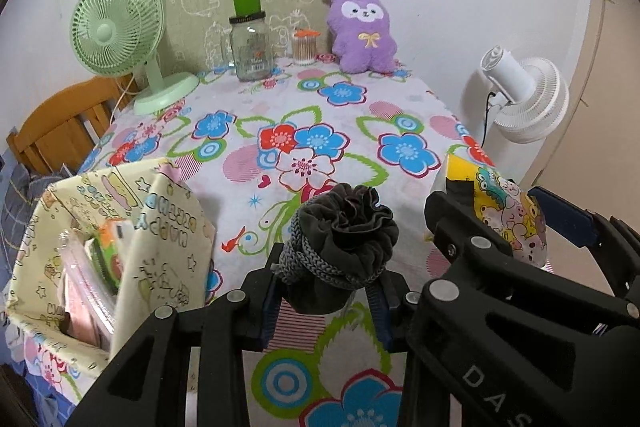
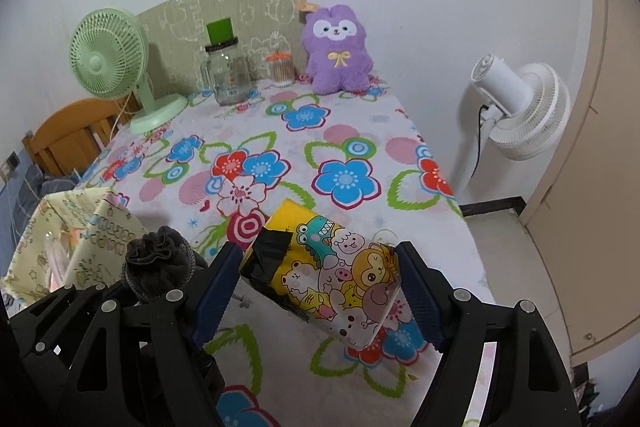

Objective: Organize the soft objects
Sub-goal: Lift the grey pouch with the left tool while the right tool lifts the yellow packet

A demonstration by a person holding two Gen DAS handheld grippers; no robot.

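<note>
Above the flowered tablecloth (image 1: 320,99), the left gripper (image 1: 326,297) is clamped on a dark grey drawstring pouch (image 1: 344,243), whose gathered top sticks up between the blue pads. Just beside it, the right gripper (image 2: 320,291) grips a yellow cartoon-printed tissue pack (image 2: 332,275) across its width, lifted clear of the cloth. A cream fabric storage box (image 1: 168,227) stands at the table's left edge, already holding packets. At the back wall sit a purple plush toy (image 1: 362,33), a glass jar (image 1: 250,49) and a green fan (image 1: 118,27).
</note>
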